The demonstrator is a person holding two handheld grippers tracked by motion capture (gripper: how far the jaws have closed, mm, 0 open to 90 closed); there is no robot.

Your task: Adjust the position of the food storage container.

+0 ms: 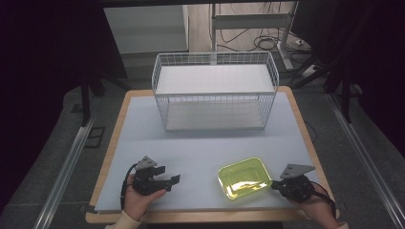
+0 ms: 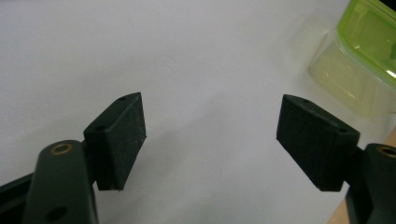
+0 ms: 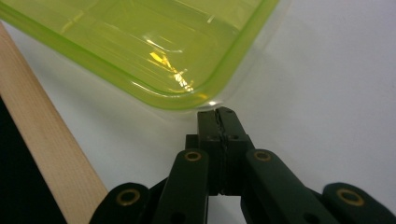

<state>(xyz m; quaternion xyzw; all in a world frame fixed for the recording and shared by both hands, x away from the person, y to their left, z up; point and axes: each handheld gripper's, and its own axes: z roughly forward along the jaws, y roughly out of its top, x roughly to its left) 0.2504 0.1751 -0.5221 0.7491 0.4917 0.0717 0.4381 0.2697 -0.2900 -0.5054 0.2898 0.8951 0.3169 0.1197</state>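
Observation:
A translucent yellow-green plastic container [image 1: 245, 178] lies on the white table top [image 1: 200, 148], near the front right. My right gripper [image 1: 273, 186] is shut, and its joined tips [image 3: 217, 114] touch the container [image 3: 140, 42] at its rounded corner, just under the rim. I see nothing between the jaws. My left gripper [image 1: 170, 174] rests low at the front left, a hand's width left of the container. It is open, with only bare table between its pads [image 2: 210, 135]. The container [image 2: 364, 60] shows at the upper right of the left gripper view.
A white wire basket [image 1: 215, 95] stands at the back middle of the table, with a white shelf board across its top. The table's wooden edge [image 3: 46, 154] runs close beside my right gripper. Dark floor, rails and cables surround the table.

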